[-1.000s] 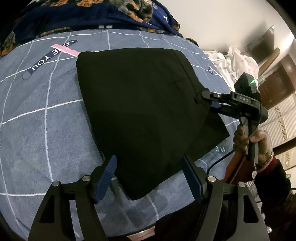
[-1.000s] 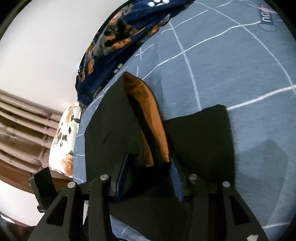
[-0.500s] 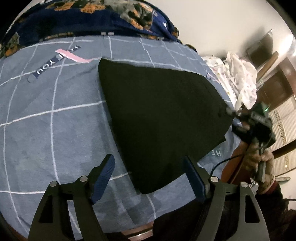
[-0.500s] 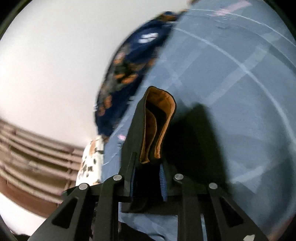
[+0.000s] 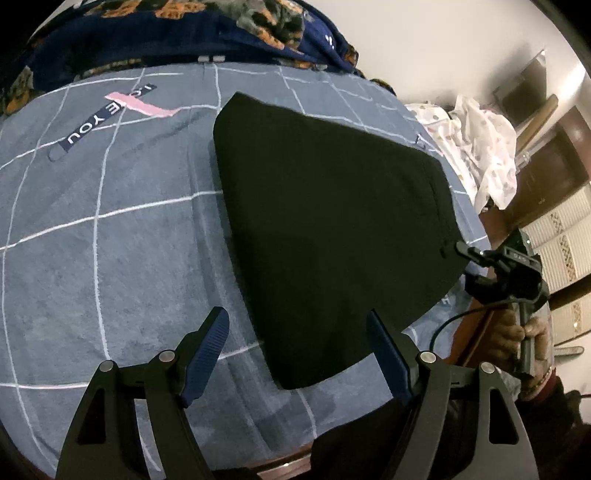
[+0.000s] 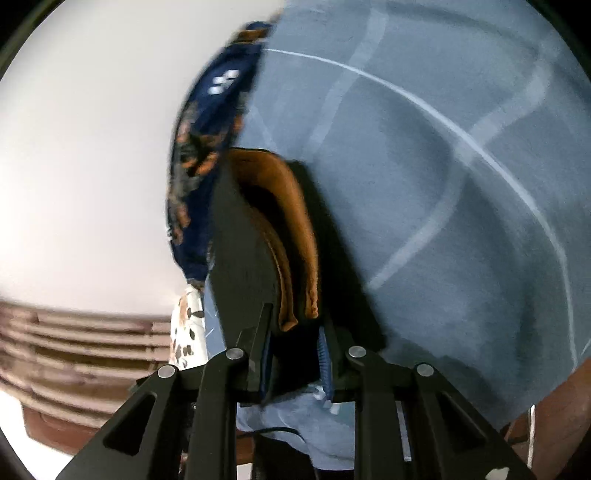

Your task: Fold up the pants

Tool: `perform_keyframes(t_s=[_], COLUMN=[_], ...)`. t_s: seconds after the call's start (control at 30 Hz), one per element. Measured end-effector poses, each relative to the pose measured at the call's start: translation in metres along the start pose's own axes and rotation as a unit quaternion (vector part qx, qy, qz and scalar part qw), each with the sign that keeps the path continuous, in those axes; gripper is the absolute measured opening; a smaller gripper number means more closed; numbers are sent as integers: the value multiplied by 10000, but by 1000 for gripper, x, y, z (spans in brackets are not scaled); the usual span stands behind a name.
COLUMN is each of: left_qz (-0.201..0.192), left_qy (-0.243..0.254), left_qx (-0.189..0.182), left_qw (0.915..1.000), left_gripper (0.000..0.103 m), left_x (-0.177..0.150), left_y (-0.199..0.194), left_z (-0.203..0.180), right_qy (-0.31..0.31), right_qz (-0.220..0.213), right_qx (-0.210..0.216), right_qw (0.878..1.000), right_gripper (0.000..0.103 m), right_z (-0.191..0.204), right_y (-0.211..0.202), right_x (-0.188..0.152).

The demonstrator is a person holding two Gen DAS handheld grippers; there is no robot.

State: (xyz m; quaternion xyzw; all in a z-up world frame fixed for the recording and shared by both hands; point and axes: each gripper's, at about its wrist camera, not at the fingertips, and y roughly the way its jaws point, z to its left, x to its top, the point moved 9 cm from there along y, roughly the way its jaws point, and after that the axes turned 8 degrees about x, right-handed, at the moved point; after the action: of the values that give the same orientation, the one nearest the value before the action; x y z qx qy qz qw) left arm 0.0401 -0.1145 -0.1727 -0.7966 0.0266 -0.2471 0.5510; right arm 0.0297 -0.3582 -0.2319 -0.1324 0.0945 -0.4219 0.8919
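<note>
On the grey-blue checked bedspread [image 5: 110, 240] the black pants [image 5: 332, 236] lie folded into a broad flat wedge, the narrow end pointing toward me and the far edge near the dark floral blanket [image 5: 166, 33]. My left gripper [image 5: 297, 350] hangs above the near end with its jaws spread wide; the blue pads [image 5: 207, 347] touch nothing, and the tip of the pants shows in the gap between them. My right gripper [image 6: 295, 354] is clamped on a bunched edge of the pants [image 6: 243, 266], where the orange lining [image 6: 295, 236] shows in folds just ahead of the pads. From the left camera I see the right gripper [image 5: 461, 251] meeting the right-hand edge of the pants at the side of the bed, my hand [image 5: 524, 332] below it. The right view is smeared with blur, so the cloth's layers are hard to count, and how much fabric sits between the pads is hidden.
</note>
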Motion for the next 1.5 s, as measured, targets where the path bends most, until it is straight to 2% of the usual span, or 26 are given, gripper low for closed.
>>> perform_keyframes(t_s=[0.17,0.27,0.4,0.53,0.63,0.7,0.8,0.97,1.17,1.23,1.37,1.5], left_qz=[-92,-168,-296,-323,-375,-393,-359,-341,-264,-252,-241,-238], left_qy=[71,96,252,355,417,411,367,346,297,368,662,962], left_qx=[87,56,83,89,67,23,-71,-135,-141,-126,75,271], left_qw=[9999,9998,9992,9988,9984,9984,9987,9987,9991,9989,9975,9947], left_gripper=[77,77,77,77,77,77,77,77,77,77,77,77], left_x=[-1,2,3,4,4,5,7,9,10,11,11,12], left_y=[1,1,1,5,4,5,8,12,19,21,26,31], left_z=[3,3,2,1,0,0,0,2,6,5,-3,-11], right_qy=[-244,15,34,-478,-948,-1039,-1134,-1197,-1249,-1413,-1681,-1550], right_qz=[-23,-20,43,98,-98,-143,-53,174,534,678,910,966], right_qx=[-125,-79,-37,-367,-697,-670,-749,-980,-752,-778,-867,-773], right_qw=[9996,10000,10000,9981,9930,9922,9907,9878,9879,9846,9777,9801], right_gripper=[19,19,21,28,35,38,45,51,55,59,58,58], right_z=[12,-1,1,15,25,28,24,10,16,20,23,20], right_y=[-7,-5,-2,-7,-20,-23,-19,0,21,27,33,34], right_x=[-5,-4,-3,-2,8,15,19,26,21,17,13,19])
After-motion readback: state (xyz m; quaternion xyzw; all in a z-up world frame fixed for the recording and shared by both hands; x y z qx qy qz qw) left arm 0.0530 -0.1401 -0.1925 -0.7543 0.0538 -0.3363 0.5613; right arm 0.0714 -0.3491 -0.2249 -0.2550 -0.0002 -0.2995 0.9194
